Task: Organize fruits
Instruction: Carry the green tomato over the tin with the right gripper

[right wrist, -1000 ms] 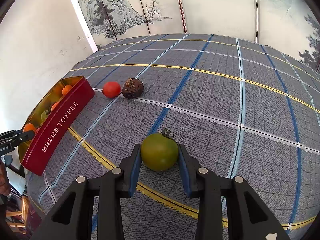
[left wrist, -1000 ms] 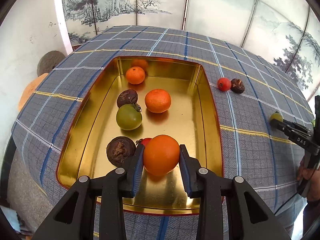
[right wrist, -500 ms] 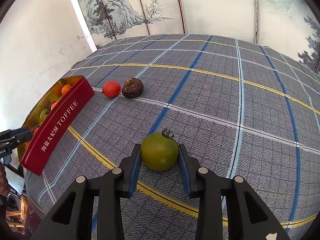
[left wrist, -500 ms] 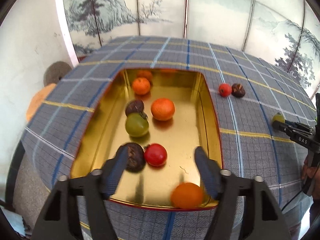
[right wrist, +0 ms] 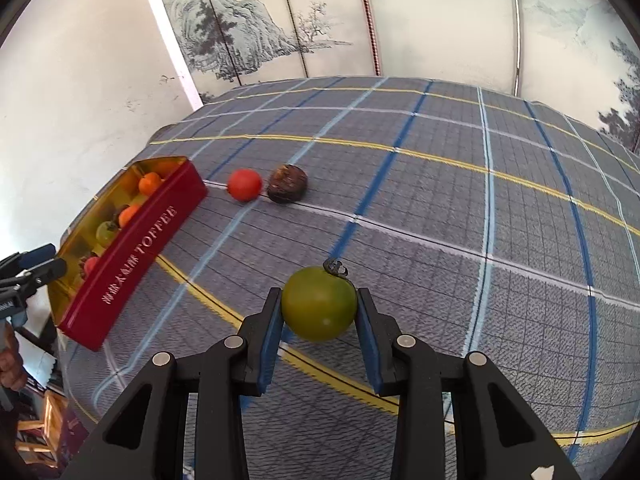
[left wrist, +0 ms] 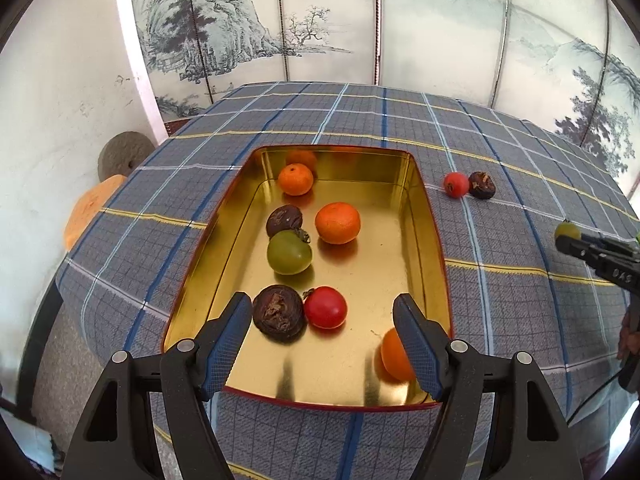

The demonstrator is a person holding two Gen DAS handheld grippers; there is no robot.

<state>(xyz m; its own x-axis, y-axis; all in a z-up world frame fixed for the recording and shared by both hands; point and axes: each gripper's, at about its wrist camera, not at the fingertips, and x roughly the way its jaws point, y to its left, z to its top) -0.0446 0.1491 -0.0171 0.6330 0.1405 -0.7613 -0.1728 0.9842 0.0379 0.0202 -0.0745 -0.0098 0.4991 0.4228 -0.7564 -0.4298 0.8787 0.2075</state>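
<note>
A gold-lined red tin [left wrist: 434, 264] sits on the plaid cloth and holds several fruits. My left gripper [left wrist: 322, 334] is open above its near end, with nothing between the fingers. An orange [left wrist: 392, 356] lies in the tin's near right corner, partly hidden by my right finger. My right gripper [right wrist: 318, 330] is shut on a green tomato [right wrist: 319, 308], held over the cloth right of the tin [right wrist: 136, 248]. It also shows in the left wrist view [left wrist: 567, 231].
A red tomato [right wrist: 245, 185] and a dark brown fruit [right wrist: 287, 189] lie together on the cloth beyond the tin's far right corner. A painted folding screen stands behind the table. A white wall is at the left.
My left gripper opened and let go of the orange, which dropped into the tin's near right corner. The left gripper drew back. My right gripper, still holding the green tomato, lifted and shifted slightly.
</note>
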